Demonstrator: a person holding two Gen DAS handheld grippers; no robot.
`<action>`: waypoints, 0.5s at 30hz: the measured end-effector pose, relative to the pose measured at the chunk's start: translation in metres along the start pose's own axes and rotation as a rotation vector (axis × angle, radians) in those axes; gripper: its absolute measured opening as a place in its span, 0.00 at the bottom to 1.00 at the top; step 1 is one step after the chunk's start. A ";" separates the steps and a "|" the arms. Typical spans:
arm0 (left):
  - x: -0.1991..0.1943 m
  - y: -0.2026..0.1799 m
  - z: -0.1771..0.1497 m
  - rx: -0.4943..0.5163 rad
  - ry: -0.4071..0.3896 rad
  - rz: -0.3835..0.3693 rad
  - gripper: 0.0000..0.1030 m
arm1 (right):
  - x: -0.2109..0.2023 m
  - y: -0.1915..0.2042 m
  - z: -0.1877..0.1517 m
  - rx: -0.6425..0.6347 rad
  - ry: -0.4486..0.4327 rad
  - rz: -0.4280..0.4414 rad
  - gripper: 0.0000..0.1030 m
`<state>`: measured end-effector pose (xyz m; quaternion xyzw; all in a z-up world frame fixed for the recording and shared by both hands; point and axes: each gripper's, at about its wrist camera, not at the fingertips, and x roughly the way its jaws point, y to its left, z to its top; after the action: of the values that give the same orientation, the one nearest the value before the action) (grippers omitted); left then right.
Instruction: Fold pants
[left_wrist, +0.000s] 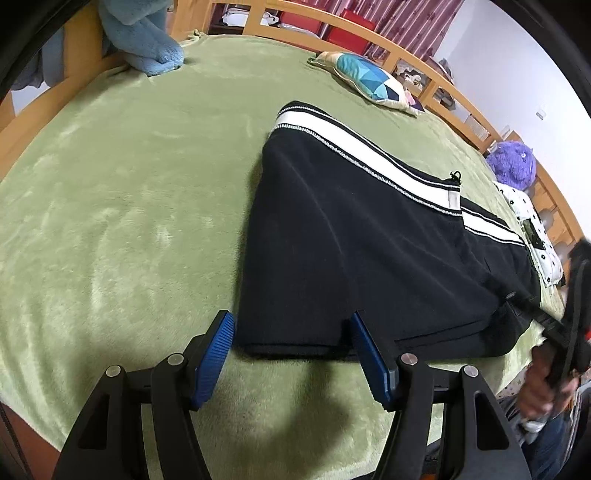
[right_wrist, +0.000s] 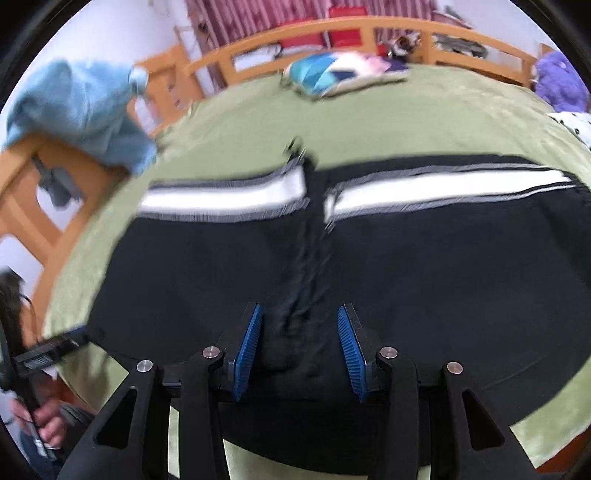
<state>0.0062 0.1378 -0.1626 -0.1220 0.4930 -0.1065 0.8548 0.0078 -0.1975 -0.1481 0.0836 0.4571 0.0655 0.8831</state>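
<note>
Black pants (left_wrist: 351, 240) with a white side stripe (left_wrist: 369, 147) lie folded flat on the green blanket (left_wrist: 129, 203). My left gripper (left_wrist: 291, 319) is open at the pants' near left corner. Its right pad overlaps the hem, its left pad is over bare blanket, and nothing is pinched. In the right wrist view, which is motion-blurred, my right gripper (right_wrist: 299, 310) hangs open over the middle of the pants (right_wrist: 443, 266). A raised crease of black cloth (right_wrist: 299, 295) runs between its pads without touching them. Each gripper shows in the other's view, held by a hand (left_wrist: 539, 391) (right_wrist: 44, 417).
A wooden bed rail (left_wrist: 406, 48) runs along the far side. On the blanket lie a blue plush cloth (left_wrist: 147, 40), a patterned pillow (left_wrist: 369, 77), a purple plush toy (left_wrist: 511, 164) and a white dotted cloth (left_wrist: 532, 218). Bare blanket stretches left of the pants.
</note>
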 end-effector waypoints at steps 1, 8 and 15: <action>-0.001 0.000 0.000 -0.003 -0.002 -0.001 0.61 | 0.008 0.006 -0.006 -0.008 0.018 -0.011 0.32; -0.006 -0.007 0.003 0.004 -0.034 0.027 0.61 | -0.013 0.018 -0.029 -0.077 -0.019 -0.039 0.23; -0.022 -0.029 0.008 0.024 -0.105 0.039 0.62 | -0.019 0.019 -0.039 -0.072 -0.029 -0.067 0.41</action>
<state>0.0004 0.1176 -0.1315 -0.1072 0.4485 -0.0891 0.8828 -0.0356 -0.1792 -0.1515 0.0372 0.4441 0.0509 0.8937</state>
